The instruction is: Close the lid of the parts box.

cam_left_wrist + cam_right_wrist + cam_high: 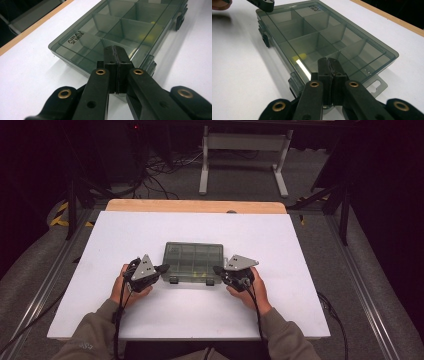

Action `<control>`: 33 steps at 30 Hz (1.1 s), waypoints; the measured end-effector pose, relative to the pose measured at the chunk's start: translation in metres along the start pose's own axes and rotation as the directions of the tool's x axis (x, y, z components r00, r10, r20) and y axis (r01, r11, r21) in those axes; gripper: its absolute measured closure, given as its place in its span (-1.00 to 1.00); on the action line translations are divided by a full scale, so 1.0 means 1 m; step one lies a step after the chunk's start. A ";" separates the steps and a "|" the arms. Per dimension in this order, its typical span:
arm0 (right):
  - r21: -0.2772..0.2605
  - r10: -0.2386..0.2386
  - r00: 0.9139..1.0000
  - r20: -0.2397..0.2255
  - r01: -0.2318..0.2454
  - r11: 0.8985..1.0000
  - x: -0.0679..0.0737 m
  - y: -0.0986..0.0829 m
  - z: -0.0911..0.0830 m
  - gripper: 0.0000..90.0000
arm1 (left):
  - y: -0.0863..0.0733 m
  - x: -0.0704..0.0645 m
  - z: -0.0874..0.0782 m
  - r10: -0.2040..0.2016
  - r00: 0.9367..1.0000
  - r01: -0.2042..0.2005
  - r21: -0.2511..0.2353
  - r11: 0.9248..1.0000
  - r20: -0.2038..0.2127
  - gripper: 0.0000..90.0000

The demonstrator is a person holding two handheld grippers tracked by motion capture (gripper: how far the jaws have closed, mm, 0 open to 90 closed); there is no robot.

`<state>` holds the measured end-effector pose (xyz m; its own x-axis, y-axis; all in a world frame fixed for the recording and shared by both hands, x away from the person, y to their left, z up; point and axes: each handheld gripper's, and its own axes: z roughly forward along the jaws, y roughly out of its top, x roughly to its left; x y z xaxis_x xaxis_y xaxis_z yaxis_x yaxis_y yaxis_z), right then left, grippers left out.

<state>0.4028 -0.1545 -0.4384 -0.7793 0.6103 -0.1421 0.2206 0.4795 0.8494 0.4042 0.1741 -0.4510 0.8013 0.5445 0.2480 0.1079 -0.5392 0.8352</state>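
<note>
L gripper [163,268] & R gripper [218,269], jaws pressed together, flank compartment box [192,257] (lid down) | tip: press both ends evenly w/ latches [173,280] unforced

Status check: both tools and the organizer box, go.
Left tool shut, at the near-left corner of the smoky translucent plastic compartment box. Right tool shut at its near-right corner. Lid closed, box flat on white table. Nothing in the way.

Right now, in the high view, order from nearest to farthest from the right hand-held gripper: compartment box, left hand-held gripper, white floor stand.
1. compartment box, by the right hand-held gripper
2. left hand-held gripper, at the box's other end
3. white floor stand, beyond the table
</note>
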 end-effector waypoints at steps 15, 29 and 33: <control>-0.011 -0.006 1.000 0.008 0.006 1.000 0.003 0.000 0.001 0.89 | 0.001 -0.005 0.000 0.041 0.999 -0.041 0.003 0.999 -0.035 0.99; -0.056 -0.064 0.997 0.030 0.066 0.996 0.014 0.003 -0.005 0.58 | 0.003 -0.008 -0.006 0.044 0.998 -0.045 -0.012 0.999 -0.051 0.77; -0.064 -0.065 0.997 0.036 0.067 0.996 0.014 0.003 -0.006 0.45 | 0.004 -0.008 -0.009 0.053 0.997 -0.054 -0.019 0.998 -0.060 0.66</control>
<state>0.3892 -0.1478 -0.4348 -0.7701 0.6006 -0.2150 0.1301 0.4778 0.8688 0.3925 0.1732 -0.4455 0.7692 0.5525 0.3211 0.0530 -0.5558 0.8296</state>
